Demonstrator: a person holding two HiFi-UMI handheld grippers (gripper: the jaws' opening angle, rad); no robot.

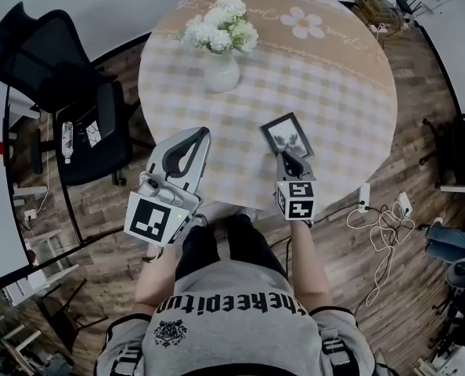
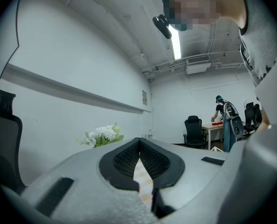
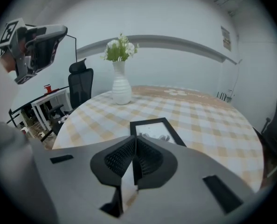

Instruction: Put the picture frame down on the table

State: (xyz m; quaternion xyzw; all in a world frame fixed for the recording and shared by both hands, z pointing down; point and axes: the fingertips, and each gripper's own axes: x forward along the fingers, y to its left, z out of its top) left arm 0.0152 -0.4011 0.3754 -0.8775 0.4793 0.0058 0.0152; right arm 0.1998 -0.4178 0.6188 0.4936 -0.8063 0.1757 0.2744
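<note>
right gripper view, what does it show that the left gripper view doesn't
Only the right gripper view: the picture frame lying flat just past the jaws, and the white vase.
Only the left gripper view: a ceiling light and a person bent over a far desk.
Both: the white flowers. In their own views, the left gripper and right gripper both have their jaws together with nothing between them.
</note>
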